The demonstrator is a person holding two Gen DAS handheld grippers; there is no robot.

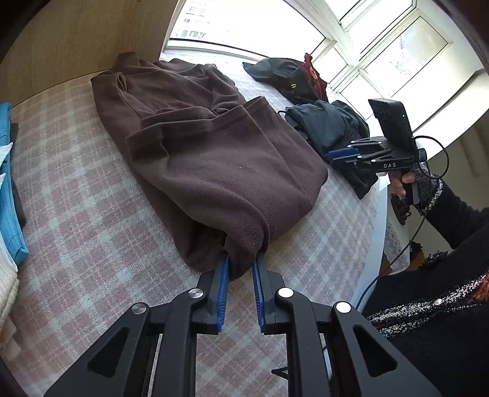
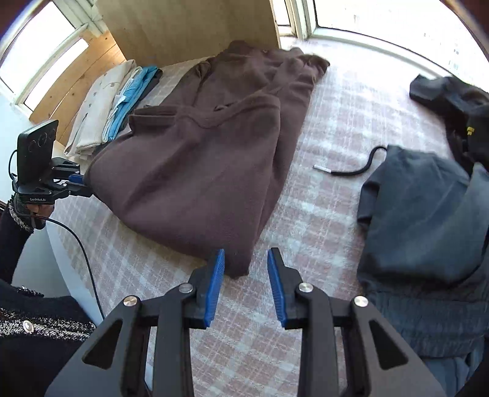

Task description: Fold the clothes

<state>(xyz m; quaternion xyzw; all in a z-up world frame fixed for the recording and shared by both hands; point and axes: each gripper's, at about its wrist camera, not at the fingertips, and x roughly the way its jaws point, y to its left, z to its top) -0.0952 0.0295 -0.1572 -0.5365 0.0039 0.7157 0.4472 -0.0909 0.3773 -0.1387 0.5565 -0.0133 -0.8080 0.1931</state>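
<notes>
A brown fleece garment (image 1: pixel 207 158) lies partly folded on the pink checked bed (image 1: pixel 76 198). My left gripper (image 1: pixel 242 264) is shut on a bunched near edge of the fleece, which rises a little off the bed there. In the right wrist view the same garment (image 2: pixel 198 171) spreads ahead, and my left gripper (image 2: pixel 78 183) sits at its left edge. My right gripper (image 2: pixel 246 259) is open just above the bed, with the garment's near corner lying between its fingers (image 2: pixel 217 268), untouched. From the left wrist view the right gripper (image 1: pixel 339 154) hovers by the bed's right side.
A stack of folded cream and blue clothes (image 2: pixel 104 103) lies at the left by a wooden panel (image 2: pixel 183 27). Dark unfolded garments (image 2: pixel 421 213) and a black one (image 2: pixel 458 103) lie on the right. A black cable (image 2: pixel 351 171) rests between. The bed's edge (image 1: pixel 379 220) is near the person.
</notes>
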